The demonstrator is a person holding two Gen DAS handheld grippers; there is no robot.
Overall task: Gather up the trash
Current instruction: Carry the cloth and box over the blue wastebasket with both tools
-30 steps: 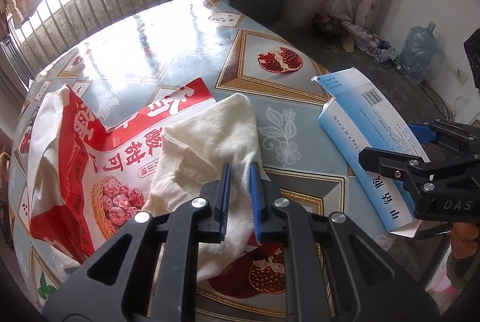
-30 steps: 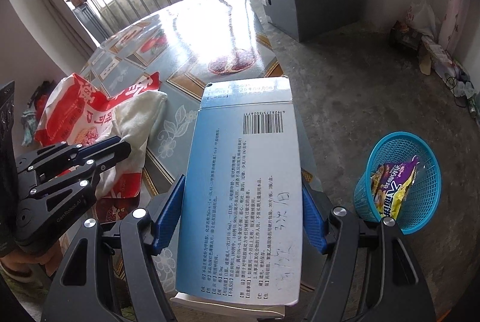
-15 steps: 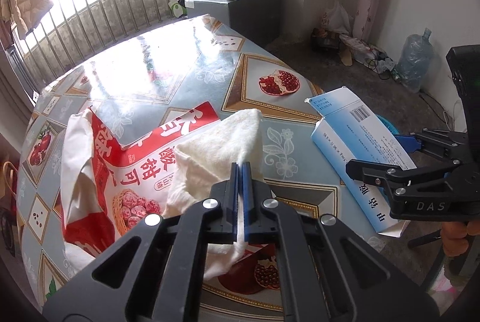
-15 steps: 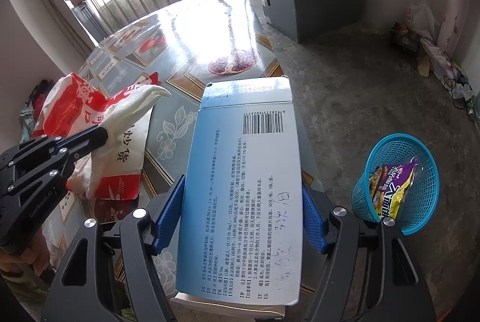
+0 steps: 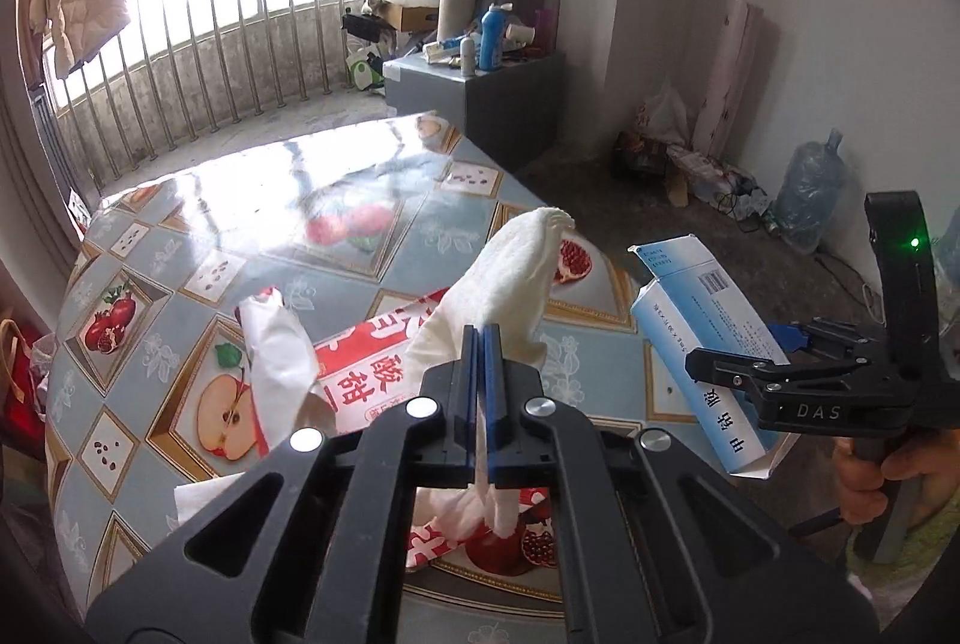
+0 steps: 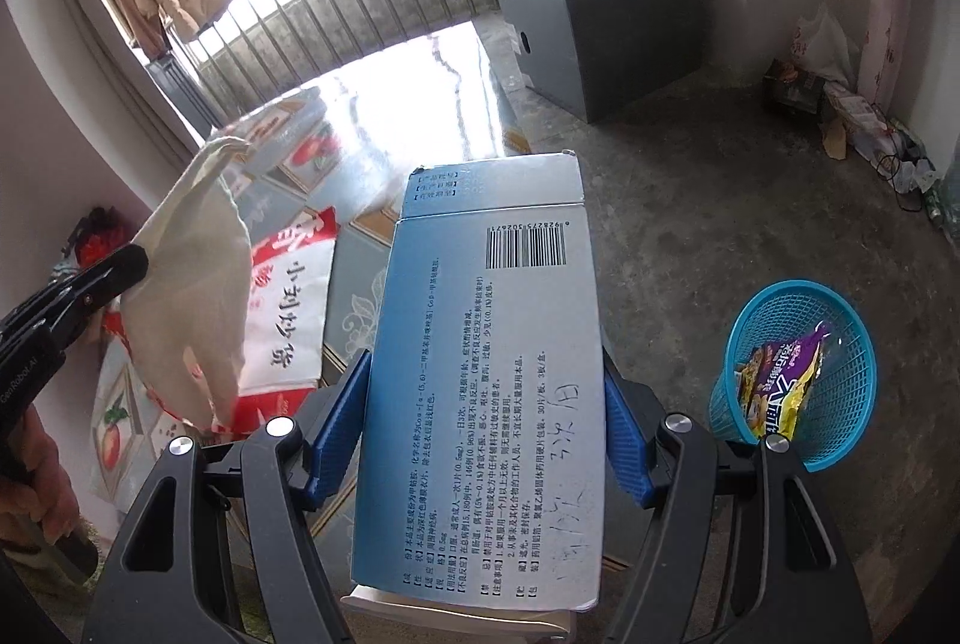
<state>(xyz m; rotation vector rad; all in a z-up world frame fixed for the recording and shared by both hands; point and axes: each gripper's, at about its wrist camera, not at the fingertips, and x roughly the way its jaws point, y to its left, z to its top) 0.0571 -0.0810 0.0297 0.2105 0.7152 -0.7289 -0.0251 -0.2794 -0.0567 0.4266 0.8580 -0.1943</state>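
Observation:
My left gripper (image 5: 482, 350) is shut on a crumpled white tissue (image 5: 510, 278), which hangs lifted above the table; the right wrist view shows the same tissue (image 6: 198, 296) dangling from the left gripper (image 6: 129, 269). Under it lies a red and white snack bag (image 5: 366, 368) on the patterned tabletop (image 5: 288, 224). My right gripper (image 6: 483, 404) is shut on a pale blue medicine box (image 6: 486, 380), held off the table's right side; the box (image 5: 696, 344) also shows in the left wrist view. A blue mesh trash basket (image 6: 792, 374) stands on the floor, holding a purple and yellow wrapper (image 6: 774, 380).
A grey cabinet (image 5: 480, 104) with bottles stands beyond the table. Clutter and a water jug (image 5: 810, 194) line the far wall. A balcony railing (image 5: 210, 44) runs behind. A person's hand (image 5: 888, 470) grips the right tool.
The left jaws closed on the tissue and lifted it up off the snack bag. The right gripper rose slightly, keeping the box.

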